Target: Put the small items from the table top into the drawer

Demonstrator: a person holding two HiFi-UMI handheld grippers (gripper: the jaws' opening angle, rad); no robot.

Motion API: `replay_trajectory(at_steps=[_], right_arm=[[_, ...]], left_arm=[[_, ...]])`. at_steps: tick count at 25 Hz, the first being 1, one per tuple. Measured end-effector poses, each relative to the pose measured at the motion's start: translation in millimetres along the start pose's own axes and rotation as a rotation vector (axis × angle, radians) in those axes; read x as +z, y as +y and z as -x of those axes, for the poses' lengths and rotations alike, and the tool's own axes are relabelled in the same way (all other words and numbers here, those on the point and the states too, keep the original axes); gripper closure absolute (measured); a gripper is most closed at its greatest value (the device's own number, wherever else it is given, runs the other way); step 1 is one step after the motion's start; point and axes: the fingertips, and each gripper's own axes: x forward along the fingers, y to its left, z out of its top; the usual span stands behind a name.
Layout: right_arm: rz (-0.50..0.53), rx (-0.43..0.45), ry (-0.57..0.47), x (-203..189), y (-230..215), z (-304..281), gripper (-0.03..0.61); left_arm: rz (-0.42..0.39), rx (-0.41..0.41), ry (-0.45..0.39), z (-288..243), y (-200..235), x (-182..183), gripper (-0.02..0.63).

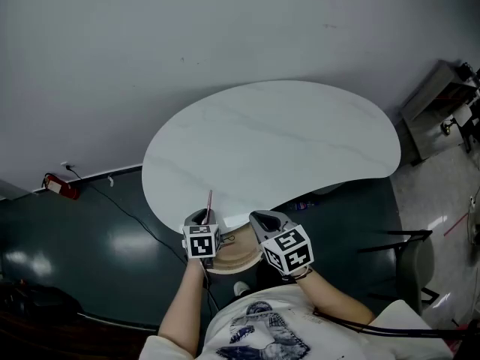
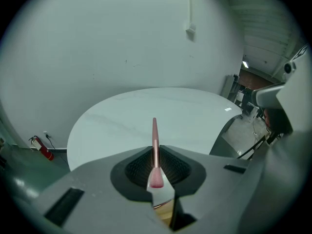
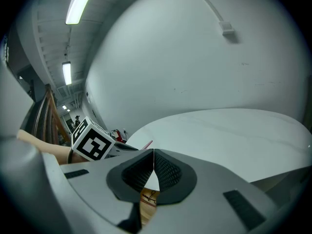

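A thin pink pen [image 1: 209,199] sticks up and forward from my left gripper [image 1: 202,216], which is shut on its lower end; in the left gripper view the pen [image 2: 155,145] stands pinched between the dark pads. My right gripper [image 1: 259,217] is close beside it on the right, shut with nothing in it [image 3: 153,162]. Both hover at the near edge of the white kidney-shaped table [image 1: 277,141], above a pale wooden drawer [image 1: 234,252] that shows below the jaws [image 3: 148,199]. No other small items show on the table top.
A red fire extinguisher [image 1: 58,186] and a cable lie on the dark floor to the left. A dark chair [image 1: 409,253] stands at the right, with a grey cabinet [image 1: 442,107] further back. A grey wall rises behind the table.
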Motion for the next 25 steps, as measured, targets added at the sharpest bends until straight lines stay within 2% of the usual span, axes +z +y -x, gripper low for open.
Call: replay_trajectory(at_steps=[15,20,25], right_arm=[[0.017,-0.031,-0.061,-35.1,108.5,37.5,0.557],[0.014,-0.031,-0.063,-49.7,128.3,42.3,0.557],[-0.005,-0.039,-0.048,-63.6,129.2,45.0,0.557]], left_arm=[[-0.005,-0.01,-0.086,109.8,27.1,-68.1,0.549],[-0.005,-0.007,-0.075,123.0,34.7,-94.3,0.549],[-0.028,-0.028,-0.054,122.1,24.6,-107.6,0.549]])
